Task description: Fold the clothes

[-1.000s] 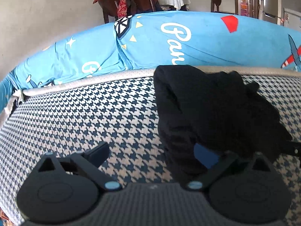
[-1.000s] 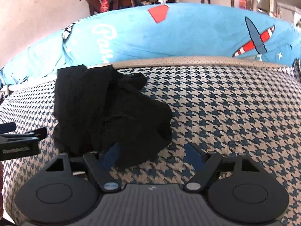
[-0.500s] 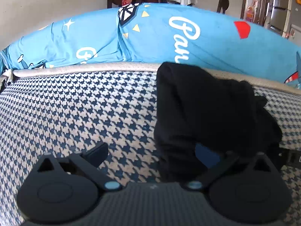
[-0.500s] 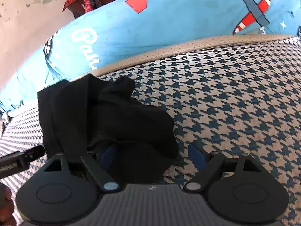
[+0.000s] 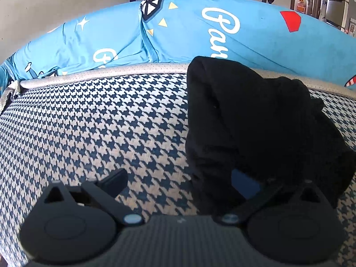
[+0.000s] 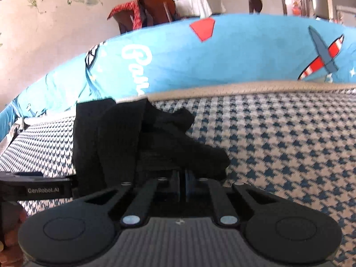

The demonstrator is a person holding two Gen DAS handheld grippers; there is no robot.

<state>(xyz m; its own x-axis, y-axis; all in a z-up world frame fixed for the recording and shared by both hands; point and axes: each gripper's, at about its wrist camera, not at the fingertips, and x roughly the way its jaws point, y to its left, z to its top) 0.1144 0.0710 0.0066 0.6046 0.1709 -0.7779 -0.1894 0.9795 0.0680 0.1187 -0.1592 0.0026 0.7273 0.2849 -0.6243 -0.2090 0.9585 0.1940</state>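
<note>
A crumpled black garment (image 5: pixel 255 120) lies on the houndstooth cushion (image 5: pixel 100 129), bunched in thick folds. My left gripper (image 5: pixel 180 178) is open at the garment's near left edge. Its left finger rests over bare cushion, and its blue-padded right finger is tucked under a fold. In the right wrist view the same black garment (image 6: pixel 133 138) sits just ahead of my right gripper (image 6: pixel 181 178). Those fingers are pressed together, with the garment's near edge pinched between the tips. The left gripper's finger (image 6: pixel 37 189) pokes in from the left, against the cloth.
A long blue printed pillow (image 5: pixel 222 33) runs along the back of the cushion, behind a beige piped edge (image 6: pixel 244 89). Chairs and a table stand by the far wall. A person's fingers (image 6: pixel 11 238) show at the lower left. Bare cushion lies to the right (image 6: pixel 289 144).
My right gripper has gone from wide open to shut on the garment's near edge and has tipped up slightly. The left gripper stayed open and shifted a little along the cloth's edge.
</note>
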